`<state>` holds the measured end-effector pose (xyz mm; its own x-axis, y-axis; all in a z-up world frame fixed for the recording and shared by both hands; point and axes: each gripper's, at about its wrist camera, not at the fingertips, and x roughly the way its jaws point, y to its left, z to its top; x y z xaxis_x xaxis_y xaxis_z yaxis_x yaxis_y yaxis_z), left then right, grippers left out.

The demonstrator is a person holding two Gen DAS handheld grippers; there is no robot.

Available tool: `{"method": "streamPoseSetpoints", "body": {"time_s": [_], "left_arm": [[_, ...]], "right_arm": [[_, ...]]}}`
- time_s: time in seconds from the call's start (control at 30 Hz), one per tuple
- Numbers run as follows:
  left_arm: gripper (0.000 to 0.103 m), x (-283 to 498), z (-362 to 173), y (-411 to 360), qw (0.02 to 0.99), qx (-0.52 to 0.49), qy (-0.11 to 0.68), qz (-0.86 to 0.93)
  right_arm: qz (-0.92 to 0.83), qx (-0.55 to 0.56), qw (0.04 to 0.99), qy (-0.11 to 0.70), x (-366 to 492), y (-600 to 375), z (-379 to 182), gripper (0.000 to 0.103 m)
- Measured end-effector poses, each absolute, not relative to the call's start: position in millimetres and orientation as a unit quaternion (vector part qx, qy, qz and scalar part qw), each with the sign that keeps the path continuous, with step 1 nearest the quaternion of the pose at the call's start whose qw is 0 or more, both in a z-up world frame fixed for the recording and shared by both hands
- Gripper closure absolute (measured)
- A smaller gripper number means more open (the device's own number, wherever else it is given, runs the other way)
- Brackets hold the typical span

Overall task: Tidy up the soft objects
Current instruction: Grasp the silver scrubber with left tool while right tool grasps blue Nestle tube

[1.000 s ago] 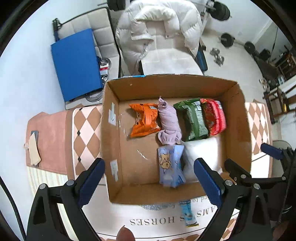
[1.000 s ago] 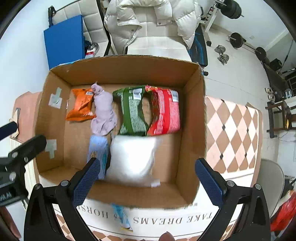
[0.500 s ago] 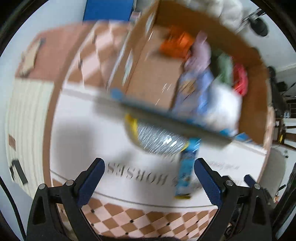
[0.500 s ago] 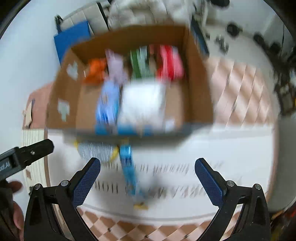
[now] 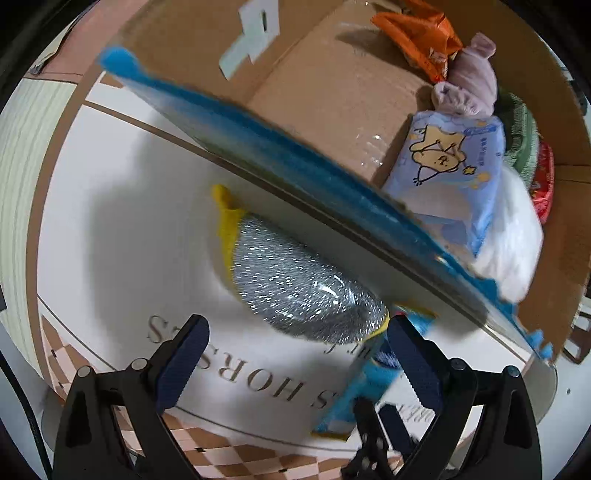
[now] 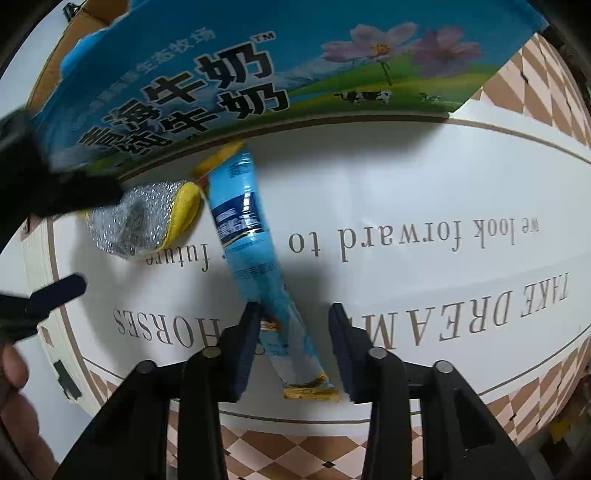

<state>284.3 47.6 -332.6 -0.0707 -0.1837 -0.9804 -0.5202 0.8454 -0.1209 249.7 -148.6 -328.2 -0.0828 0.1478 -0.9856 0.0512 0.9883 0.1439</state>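
Observation:
A cardboard box with a blue printed outside stands on the white mat and holds several soft packs. A silver and yellow scouring pad lies against the box's near wall; it also shows in the right wrist view. A long blue tube pack lies on the mat beside it. My left gripper is open just in front of the pad. My right gripper is partly closed, its fingers either side of the tube's near end, with a gap on the right.
Inside the box lie an orange pack, a mauve cloth, a light blue tissue pack and a white pack. The white mat carries printed words. Checkered floor surrounds it.
Both grippers have dropped from above the box down to the mat in front of it. The right gripper's fingers have narrowed around the blue tube. The left gripper has come close to the scouring pad.

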Motion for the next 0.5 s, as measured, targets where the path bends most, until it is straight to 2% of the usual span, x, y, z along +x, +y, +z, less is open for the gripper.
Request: {"method": "streamPoseSetpoints", "body": {"time_s": [0.17, 0.33, 0.5], "left_arm": [[0.003, 275, -354, 49, 0.627, -0.241, 0.726, 0.145], [0.003, 247, -347, 70, 0.626, -0.191, 0.742, 0.144], [0.003, 216, -328, 98, 0.624, -0.208, 0.74, 0.14]], "right_arm": [[0.034, 0.033, 0.678, 0.733, 237, -156, -324, 0.071], [0.029, 0.001, 0.676, 0.737, 227, -180, -317, 0.071], [0.04, 0.041, 0.667, 0.743, 224, -209, -312, 0.071]]}}
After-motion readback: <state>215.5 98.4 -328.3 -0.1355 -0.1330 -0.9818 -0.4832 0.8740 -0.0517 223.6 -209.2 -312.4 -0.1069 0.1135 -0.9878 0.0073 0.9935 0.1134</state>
